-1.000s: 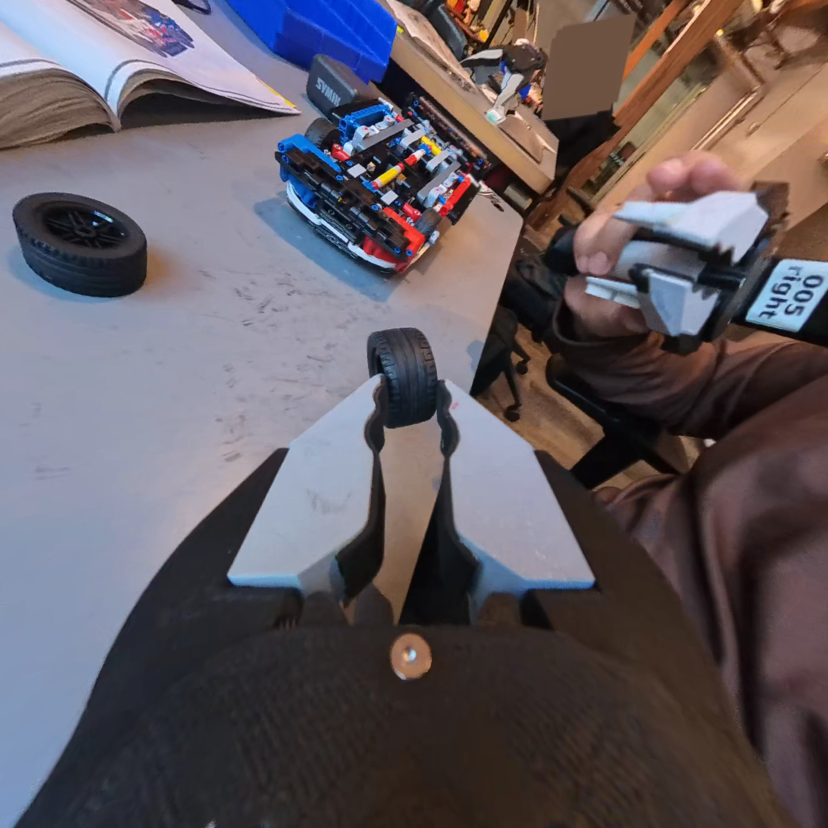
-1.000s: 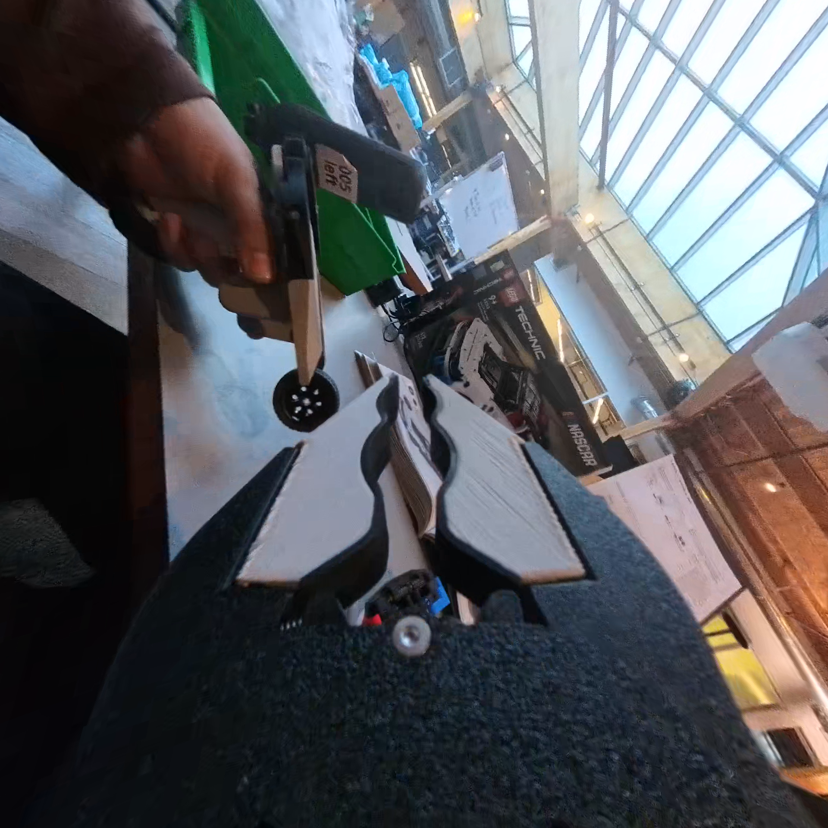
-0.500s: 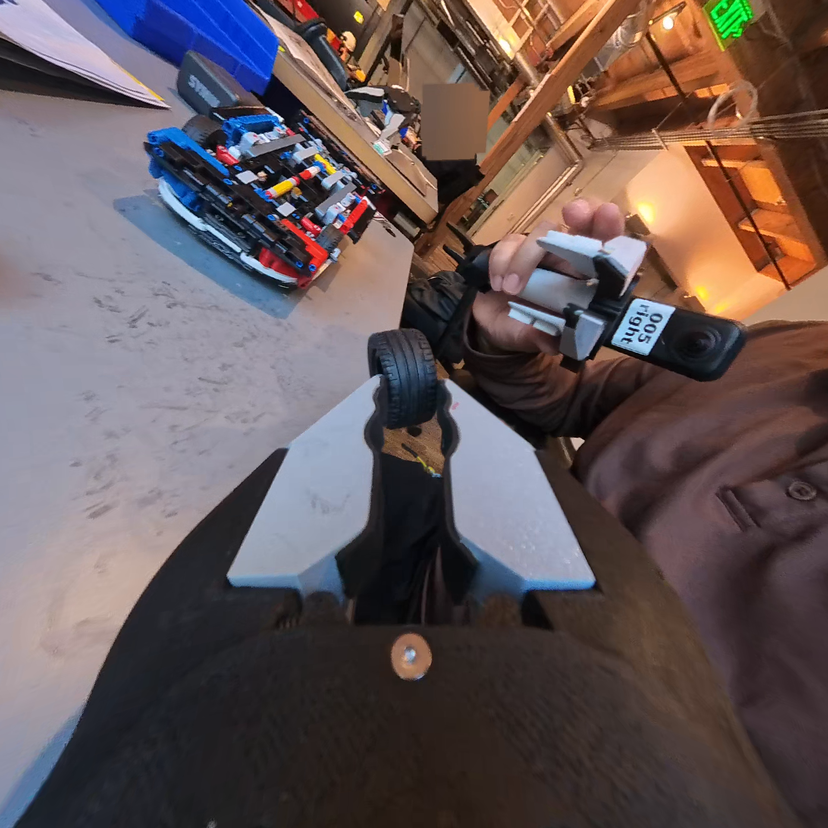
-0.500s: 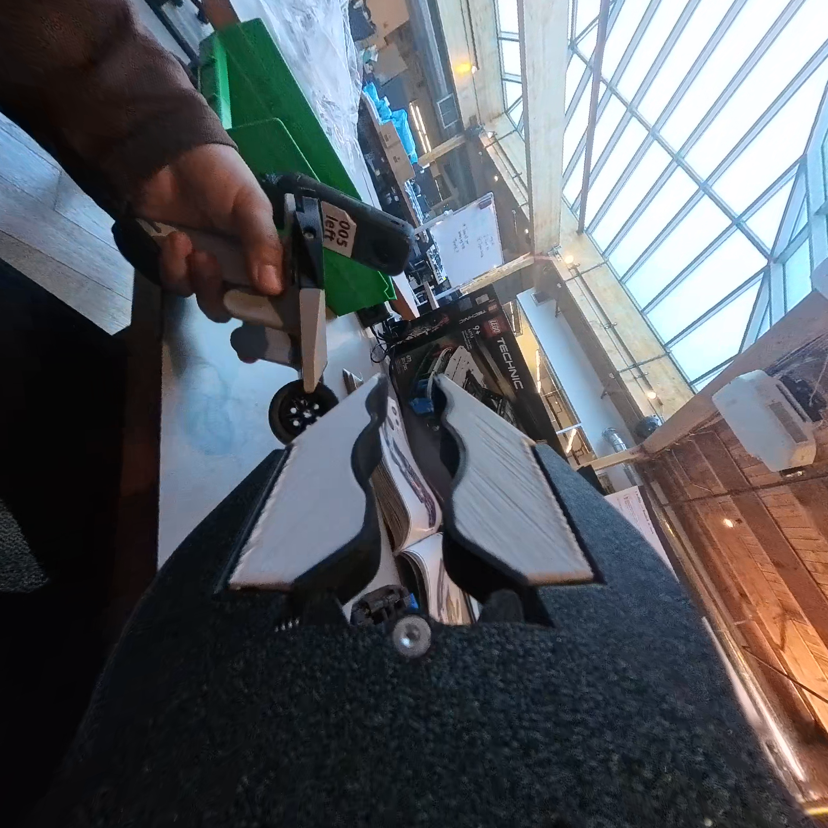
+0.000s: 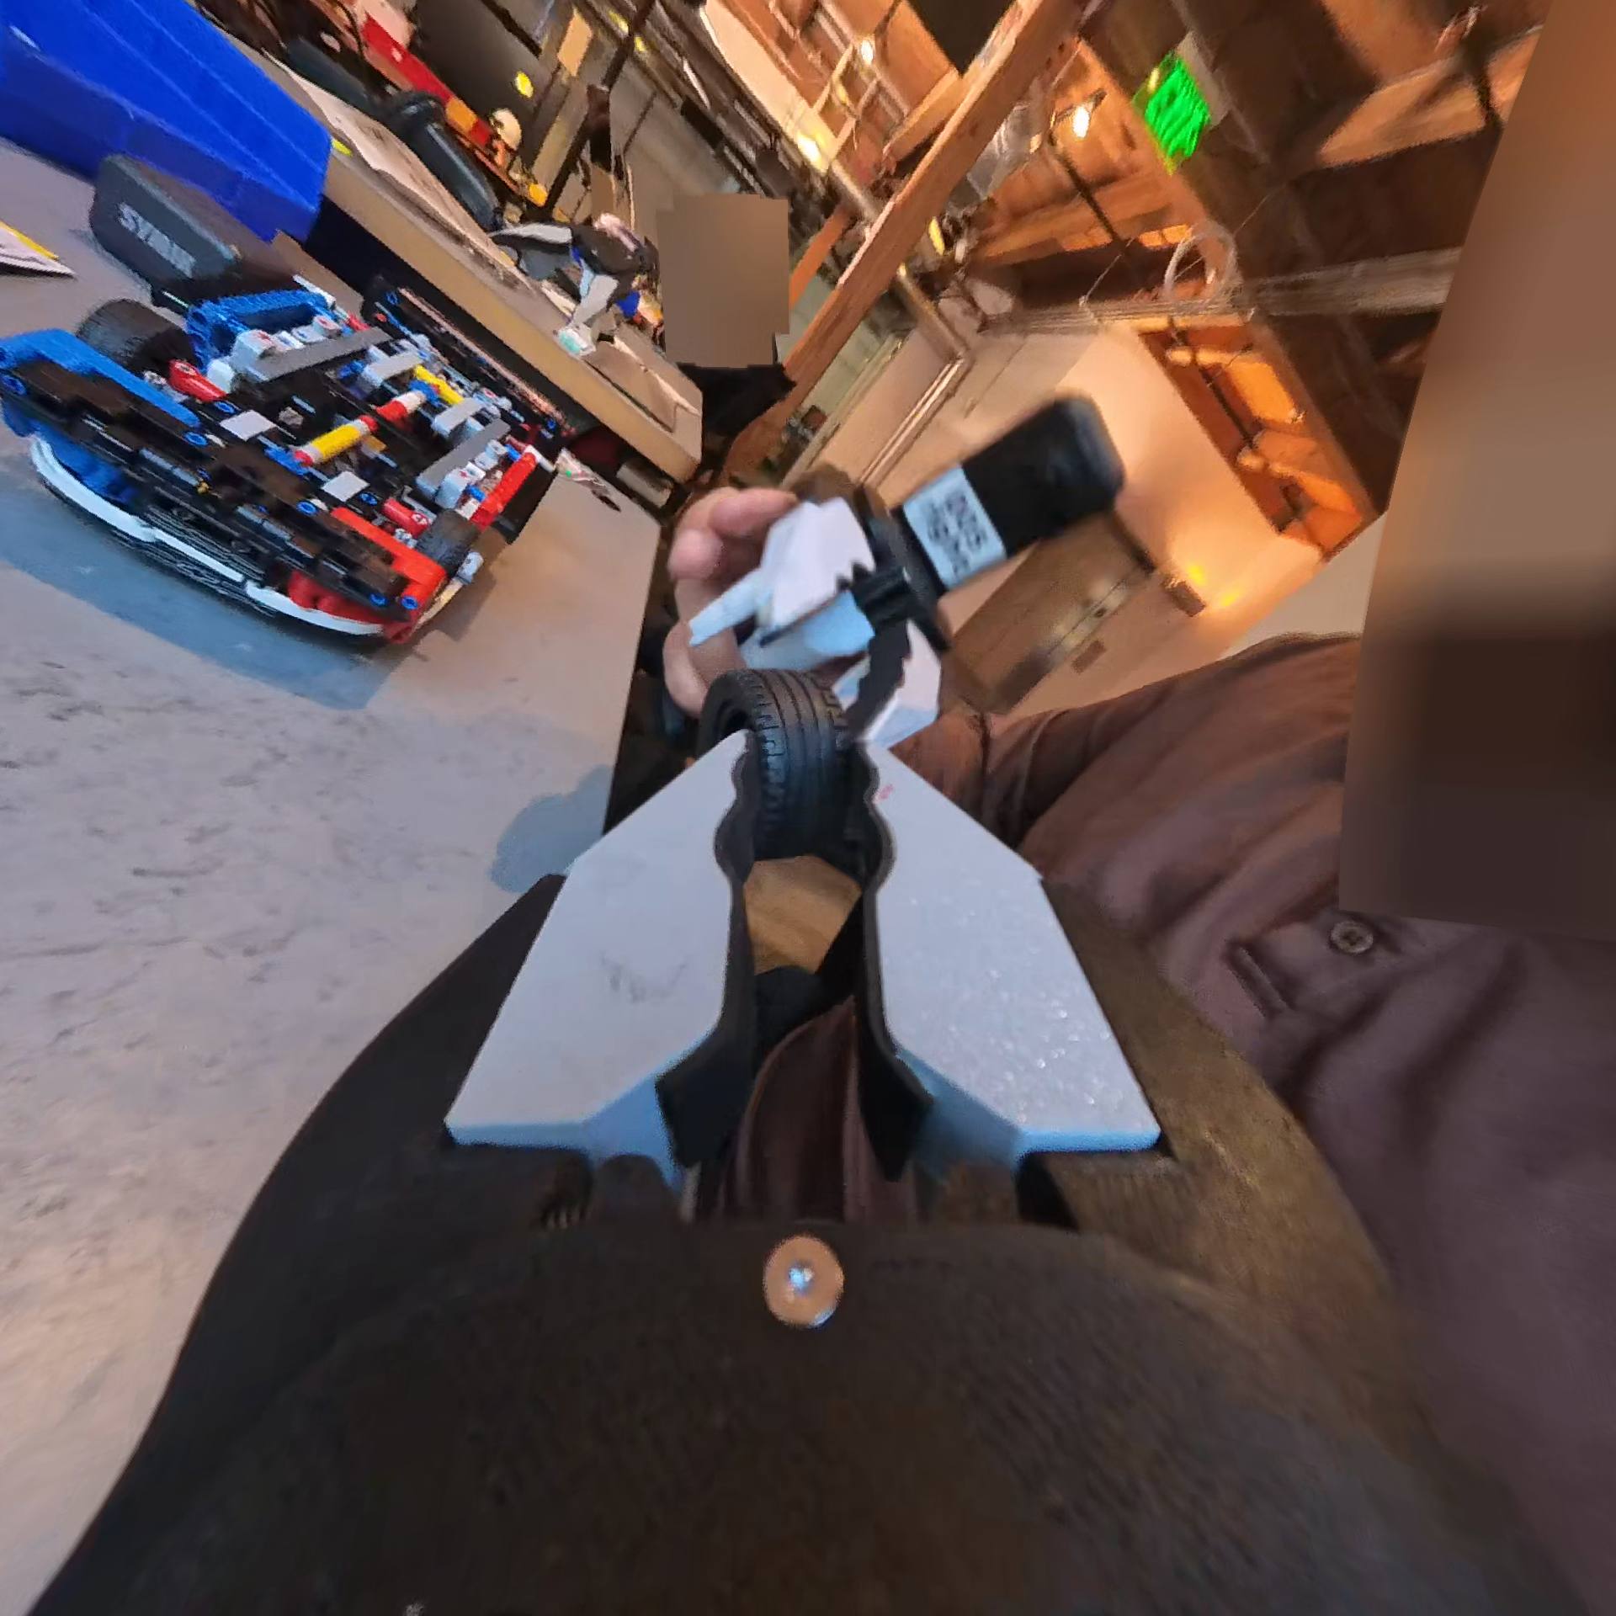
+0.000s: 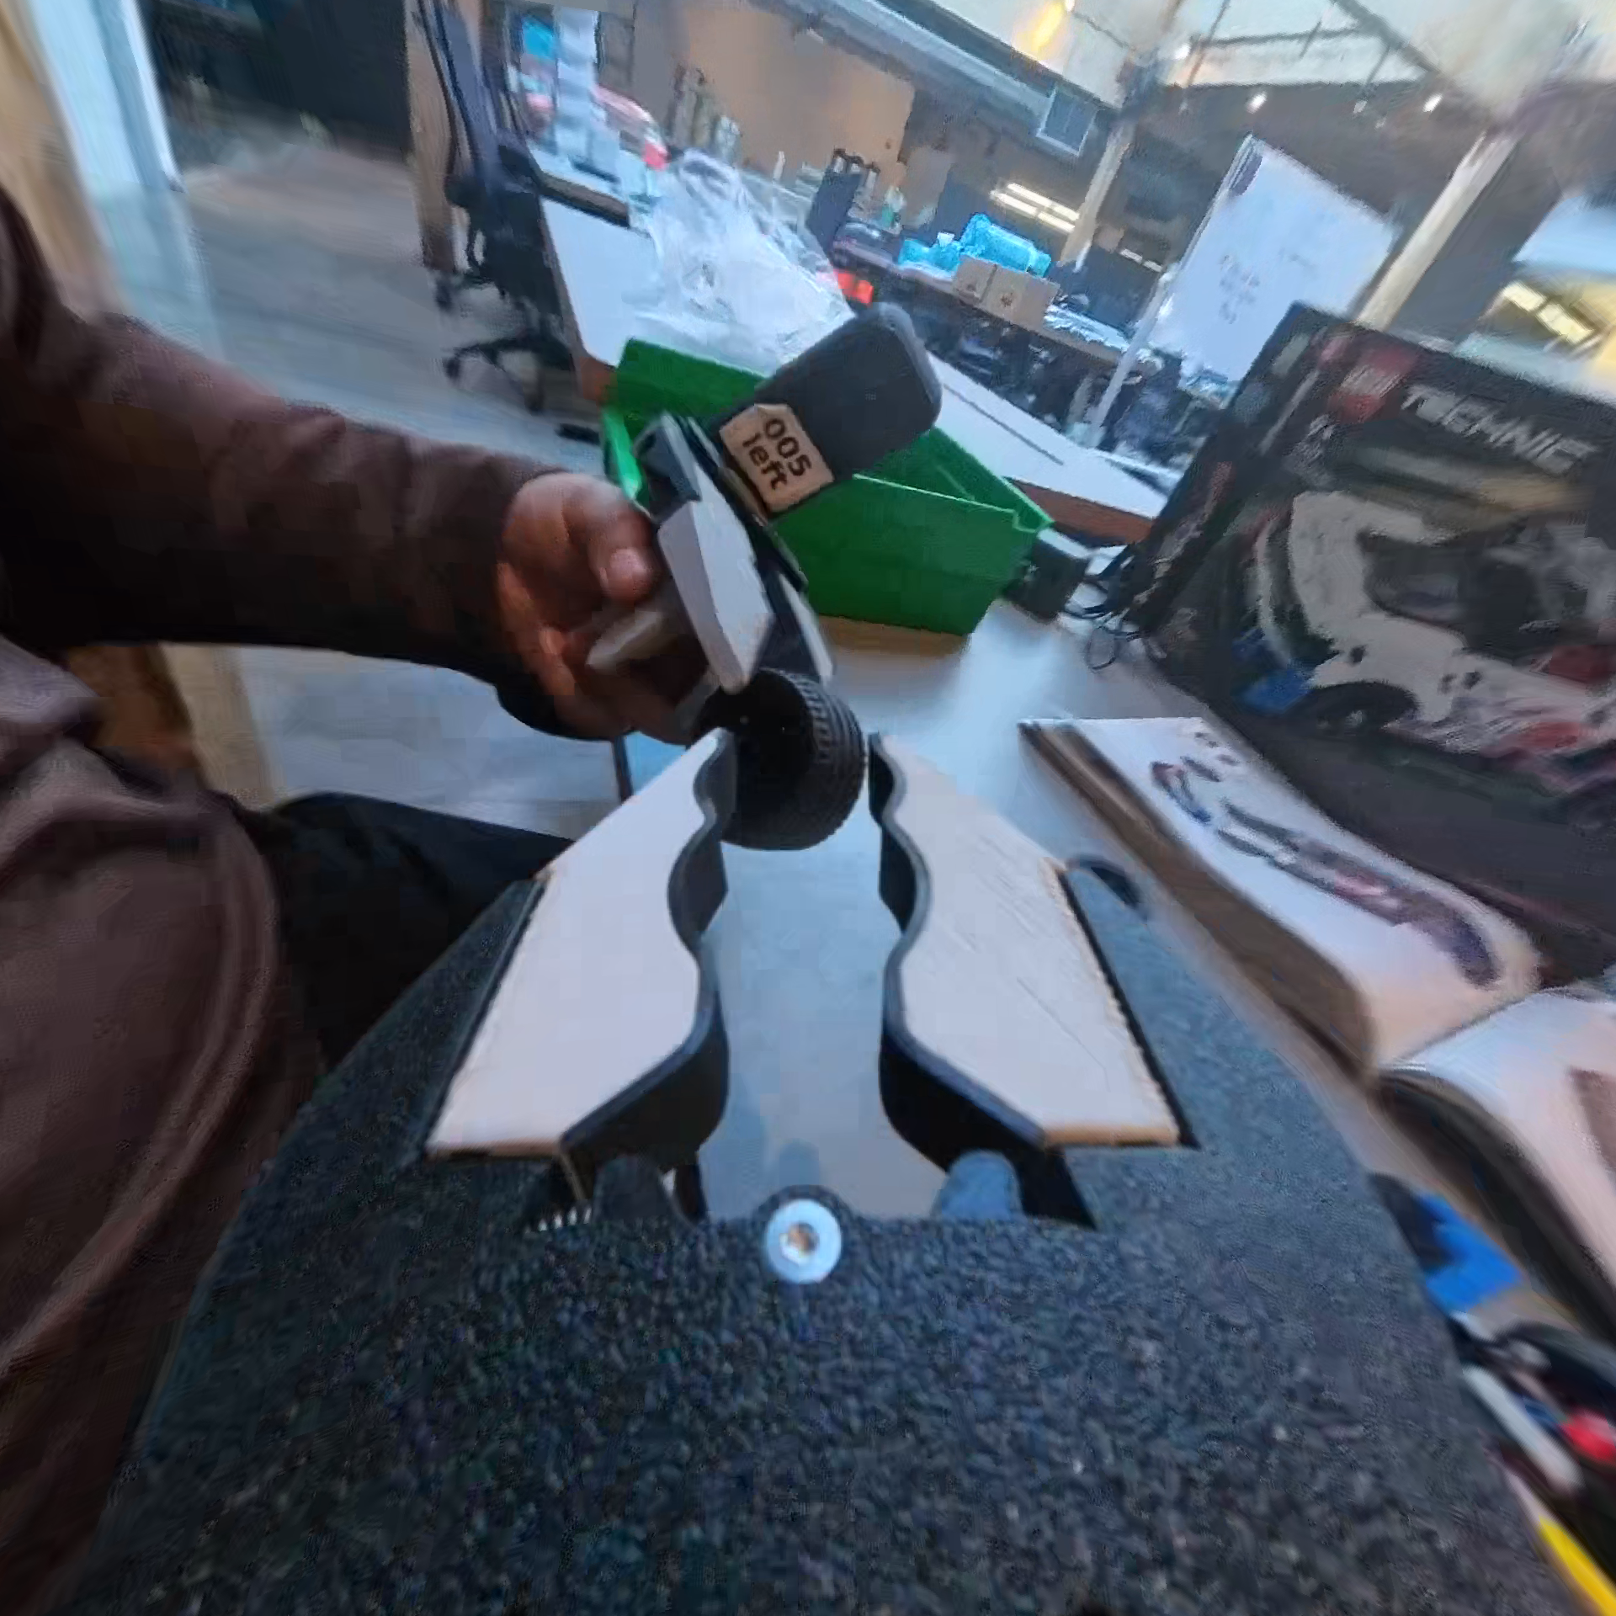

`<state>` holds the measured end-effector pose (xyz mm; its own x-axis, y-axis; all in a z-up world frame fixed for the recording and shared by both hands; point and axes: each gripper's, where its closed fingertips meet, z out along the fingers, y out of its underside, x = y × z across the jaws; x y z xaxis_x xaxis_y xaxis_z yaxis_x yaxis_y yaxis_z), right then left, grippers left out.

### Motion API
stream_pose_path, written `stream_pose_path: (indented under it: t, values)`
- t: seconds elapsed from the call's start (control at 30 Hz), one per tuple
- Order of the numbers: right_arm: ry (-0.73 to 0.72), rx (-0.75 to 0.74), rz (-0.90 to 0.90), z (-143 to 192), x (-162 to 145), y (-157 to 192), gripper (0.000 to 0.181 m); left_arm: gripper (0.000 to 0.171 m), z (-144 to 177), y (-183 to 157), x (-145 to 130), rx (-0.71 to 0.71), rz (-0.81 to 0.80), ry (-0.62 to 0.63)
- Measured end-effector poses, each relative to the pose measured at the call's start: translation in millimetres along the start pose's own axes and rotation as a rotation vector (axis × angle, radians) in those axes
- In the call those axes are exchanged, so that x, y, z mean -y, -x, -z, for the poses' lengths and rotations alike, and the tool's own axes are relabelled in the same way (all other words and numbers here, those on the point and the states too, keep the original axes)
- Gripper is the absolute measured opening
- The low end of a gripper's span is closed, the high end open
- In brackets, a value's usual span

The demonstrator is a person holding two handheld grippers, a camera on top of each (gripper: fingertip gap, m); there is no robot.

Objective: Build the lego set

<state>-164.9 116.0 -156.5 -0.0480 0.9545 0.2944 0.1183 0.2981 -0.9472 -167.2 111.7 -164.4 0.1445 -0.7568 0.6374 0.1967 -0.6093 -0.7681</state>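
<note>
My left gripper (image 5: pixel 802 787) is shut on a small black wheel (image 5: pixel 778 726) and holds it in the air past the table's edge. The partly built lego car (image 5: pixel 254 463), blue, black, red and white, lies on the grey table (image 5: pixel 219 874) to the far left. My right gripper (image 6: pixel 796 761) is open, and the wheel (image 6: pixel 800 774) sits between its fingertips, close to the left one. The left gripper (image 6: pixel 761 682) comes in from the upper left in that view. The right gripper also shows in the left wrist view (image 5: pixel 787 603), just beyond the wheel.
A blue bin (image 5: pixel 157 114) and a black case (image 5: pixel 166 232) stand behind the car. In the right wrist view an open instruction book (image 6: pixel 1268 874), the set's dark box (image 6: pixel 1399 542) and a green bin (image 6: pixel 892 542) are on the table. A brown sleeve (image 6: pixel 219 490) crosses the left.
The right gripper has swung down level, opened wider and closed in on the wheel. The left gripper has turned right, off the table edge, bringing the wheel to the right gripper.
</note>
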Motion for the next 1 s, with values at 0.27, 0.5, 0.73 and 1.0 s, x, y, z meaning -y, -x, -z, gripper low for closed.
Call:
stream_pose_path:
  t: [0.27,0.5,0.73,1.0]
  values:
    - [-0.091,0.332,-0.392,3,14,24,0.021,0.017,-5,-34,-9,-0.014,-0.443,0.091]
    - [-0.025,0.11,0.092,4,32,31,0.019,0.02,-3,-35,-10,0.247,-1.029,0.13]
    - [0.024,0.01,0.04,6,25,19,0.018,0.023,-8,-20,-2,0.471,-1.045,0.202]
    - [-0.126,0.031,-0.042,20,51,21,0.018,0.021,-20,-46,7,0.413,-0.899,0.1]
